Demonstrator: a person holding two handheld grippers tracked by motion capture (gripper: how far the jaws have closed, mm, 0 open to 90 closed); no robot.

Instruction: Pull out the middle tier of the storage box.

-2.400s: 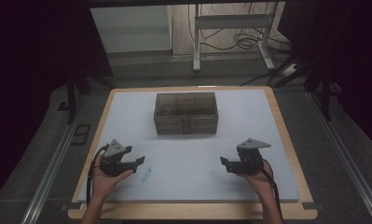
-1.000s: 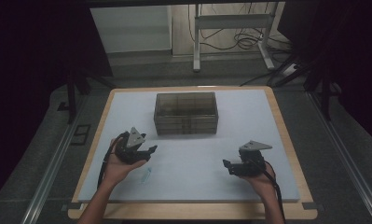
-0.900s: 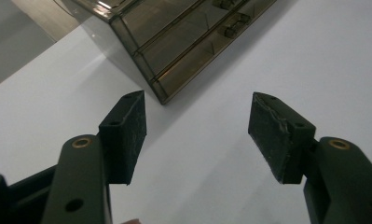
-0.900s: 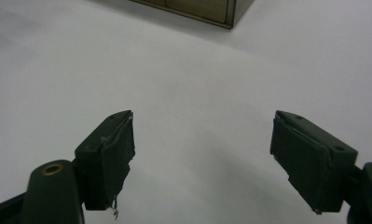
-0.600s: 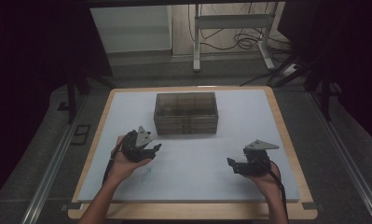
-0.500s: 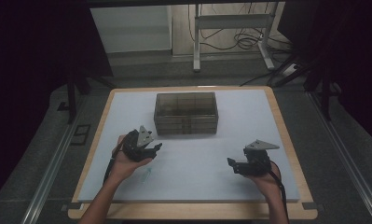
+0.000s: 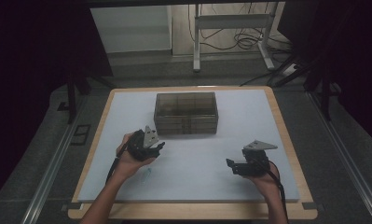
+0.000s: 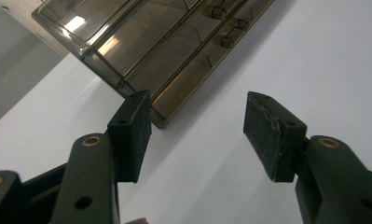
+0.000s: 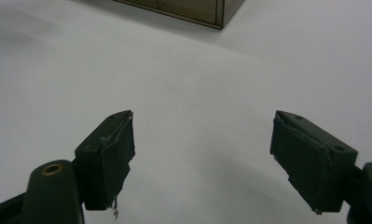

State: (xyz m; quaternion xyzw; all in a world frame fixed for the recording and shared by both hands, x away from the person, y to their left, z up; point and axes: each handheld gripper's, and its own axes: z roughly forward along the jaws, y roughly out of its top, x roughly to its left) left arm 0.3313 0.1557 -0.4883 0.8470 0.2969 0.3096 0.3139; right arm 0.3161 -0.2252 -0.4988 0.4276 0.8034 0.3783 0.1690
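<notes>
A smoky see-through box of drawers (image 7: 186, 113) stands at the middle back of the white table top (image 7: 267, 116). My left gripper (image 7: 156, 148) hovers just in front of the box's front left corner, pointing toward it. In the left gripper view the box (image 8: 146, 42) lies beyond the fingertips (image 8: 130, 133); the left gripper (image 8: 197, 135) is open, its jaws have just been closing a little, and nothing is between them. My right gripper (image 7: 232, 165) rests open near the front right, over bare table (image 9: 202, 158), with the box corner (image 9: 193, 9) far ahead.
A small pale greenish bit (image 7: 148, 173) lies on the table beside the left wrist. The wooden rim (image 7: 286, 135) frames the table. A metal stand and cables (image 7: 230, 28) sit on the floor behind.
The left hand has moved forward and to the right, up to the box's front left corner. The right hand has stayed about where it was.
</notes>
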